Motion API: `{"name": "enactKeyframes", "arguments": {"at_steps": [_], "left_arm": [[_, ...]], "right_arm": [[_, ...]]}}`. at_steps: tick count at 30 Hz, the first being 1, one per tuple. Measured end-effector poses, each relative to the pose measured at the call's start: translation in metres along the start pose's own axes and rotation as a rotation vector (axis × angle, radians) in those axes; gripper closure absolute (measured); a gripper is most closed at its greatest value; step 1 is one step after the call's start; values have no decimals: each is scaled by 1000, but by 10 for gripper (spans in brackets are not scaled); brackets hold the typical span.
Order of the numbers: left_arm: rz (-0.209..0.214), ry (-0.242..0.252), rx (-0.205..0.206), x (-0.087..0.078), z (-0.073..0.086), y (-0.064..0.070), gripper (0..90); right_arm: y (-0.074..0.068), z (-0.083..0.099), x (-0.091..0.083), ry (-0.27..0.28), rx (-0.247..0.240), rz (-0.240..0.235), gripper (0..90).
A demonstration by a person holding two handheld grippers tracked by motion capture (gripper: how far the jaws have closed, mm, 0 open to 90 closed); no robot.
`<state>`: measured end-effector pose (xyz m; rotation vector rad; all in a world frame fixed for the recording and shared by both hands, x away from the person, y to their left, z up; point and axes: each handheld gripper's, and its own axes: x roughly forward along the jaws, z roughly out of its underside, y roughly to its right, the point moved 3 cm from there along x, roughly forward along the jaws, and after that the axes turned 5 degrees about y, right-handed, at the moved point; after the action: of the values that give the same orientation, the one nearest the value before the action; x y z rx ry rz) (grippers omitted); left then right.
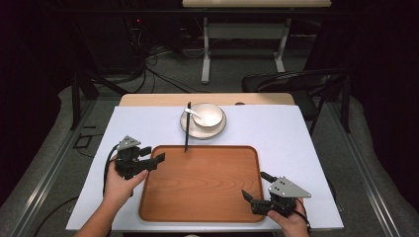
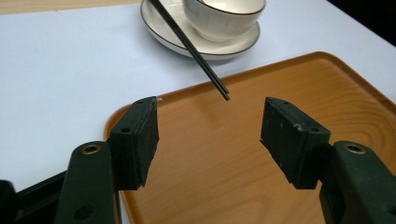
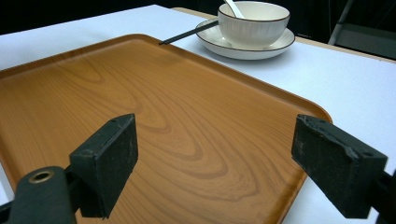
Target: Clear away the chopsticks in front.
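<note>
A wooden tray (image 1: 202, 185) is laid on the white-covered desk (image 1: 286, 133), its long axis running from the desk's left edge towards the right edge, its near rim close to the near edge. Beyond the tray's far rim, towards the far edge of the desk, a plate (image 1: 217, 131) is seen with a bowl (image 1: 209, 114) standing on it and a white spoon (image 1: 193, 114) resting in the bowl.

A pair of black chopsticks (image 1: 187, 129) is propped on the left part of the plate's rim; its long axis runs from the far edge towards the near edge, and its tips are pointed at the tray, ending just over the far rim.

In the high view the whole layout and both hands are shown. In the left gripper view the chopstick (image 2: 191, 49) tips are seen raised above the tray (image 2: 233, 163) surface rather than resting on it, and the plate (image 2: 161, 30) is seen behind them. In the right gripper view the wood grain of the tray (image 3: 154, 121) and the ribbed side of the bowl (image 3: 252, 25) are brought out, with the spoon handle (image 3: 232, 7) rising from it.

The left gripper (image 1: 148, 160) is held at the tray's left rim, its fingers (image 2: 140, 140) spread wide and nothing touched between them. The right gripper (image 1: 253, 187) is held at the tray's near right corner, its fingers (image 3: 109, 158) likewise wide apart, with only the tray seen below them.
</note>
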<state>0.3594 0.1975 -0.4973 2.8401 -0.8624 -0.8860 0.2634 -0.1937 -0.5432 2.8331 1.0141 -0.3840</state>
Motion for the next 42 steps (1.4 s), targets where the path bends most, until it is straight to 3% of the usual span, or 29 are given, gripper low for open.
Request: {"name": "enactKeyframes", "arguments": {"at_steps": [10, 19, 28, 42], "left_arm": [[-22, -22, -72, 18, -28, -12, 390], [-52, -75, -88, 38, -44, -16, 417], [-69, -121, -104, 59, -53, -15, 443], [-80, -214, -191, 92, -57, -13, 454]], "right_arm": [[2, 1, 1, -5, 1, 7, 142], [2, 1, 1, -7, 3, 11, 142], [4, 2, 1, -6, 2, 16, 142], [5, 2, 0, -10, 4, 15, 142]]}}
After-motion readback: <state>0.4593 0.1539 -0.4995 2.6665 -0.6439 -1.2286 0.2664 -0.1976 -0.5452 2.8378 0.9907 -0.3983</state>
